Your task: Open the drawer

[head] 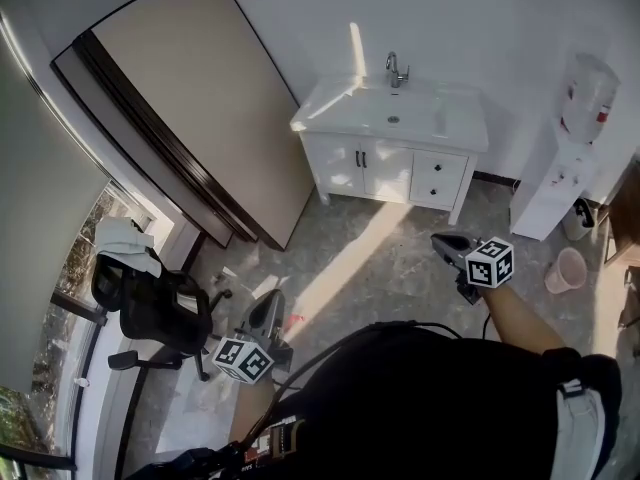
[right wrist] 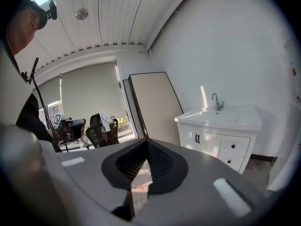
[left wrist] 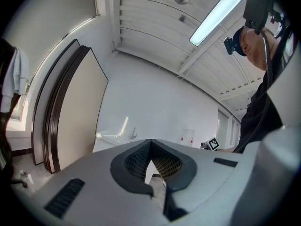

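A white vanity cabinet (head: 372, 164) with a sink and tap stands against the far wall. Two small drawers, the upper drawer (head: 440, 166) above the lower drawer (head: 432, 192), sit shut at its right side, each with a dark knob. My right gripper (head: 447, 240) hangs over the floor well short of the cabinet, jaws shut and empty. The right gripper view (right wrist: 147, 141) shows the upper drawer (right wrist: 233, 146) ahead to the right. Farther back at the lower left, my left gripper (head: 264, 315) is also shut on nothing. In the left gripper view (left wrist: 150, 141) the cabinet (left wrist: 113, 138) is far off.
A big beige board (head: 190, 98) leans on the left wall. A black office chair (head: 155, 313) draped with cloth stands by the window. A white water dispenser (head: 570, 158) and a pink bucket (head: 566, 270) are to the cabinet's right. Sunlit stone floor (head: 370, 258) lies before the cabinet.
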`<act>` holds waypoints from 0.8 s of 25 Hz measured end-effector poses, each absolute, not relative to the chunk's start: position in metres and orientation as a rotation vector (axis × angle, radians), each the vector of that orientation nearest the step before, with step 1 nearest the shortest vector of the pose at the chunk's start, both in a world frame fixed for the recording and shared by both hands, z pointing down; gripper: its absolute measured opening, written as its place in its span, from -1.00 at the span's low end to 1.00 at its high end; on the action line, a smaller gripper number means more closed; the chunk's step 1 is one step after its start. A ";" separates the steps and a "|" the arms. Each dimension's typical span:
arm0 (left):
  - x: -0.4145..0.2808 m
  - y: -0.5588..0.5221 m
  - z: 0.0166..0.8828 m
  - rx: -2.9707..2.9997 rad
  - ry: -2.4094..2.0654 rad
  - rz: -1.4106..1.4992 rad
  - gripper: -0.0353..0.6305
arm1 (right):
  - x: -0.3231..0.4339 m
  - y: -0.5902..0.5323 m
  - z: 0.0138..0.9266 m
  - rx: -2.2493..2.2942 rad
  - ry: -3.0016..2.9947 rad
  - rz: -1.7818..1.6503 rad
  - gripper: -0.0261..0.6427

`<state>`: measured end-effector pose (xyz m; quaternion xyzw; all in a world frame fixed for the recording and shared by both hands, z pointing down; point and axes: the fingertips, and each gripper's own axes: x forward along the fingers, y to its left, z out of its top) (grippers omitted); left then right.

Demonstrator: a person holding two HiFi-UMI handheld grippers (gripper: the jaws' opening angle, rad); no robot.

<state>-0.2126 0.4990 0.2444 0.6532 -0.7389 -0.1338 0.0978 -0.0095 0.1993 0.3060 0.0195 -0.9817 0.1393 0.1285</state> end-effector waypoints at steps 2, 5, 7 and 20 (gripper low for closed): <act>-0.226 0.500 0.248 1.925 -2.185 -0.404 -0.92 | -0.023 0.200 0.309 0.052 -2.845 0.401 -0.92; -0.240 0.495 0.253 1.905 -2.188 -0.410 -0.92 | -0.039 0.190 0.310 0.048 -2.841 0.402 -0.92; -0.250 0.489 0.257 1.888 -2.190 -0.414 -0.92 | -0.052 0.180 0.310 0.043 -2.840 0.410 -0.92; -0.292 0.364 0.250 1.782 -2.296 -0.416 -0.92 | -0.140 0.048 0.315 -0.165 -2.824 0.413 -0.92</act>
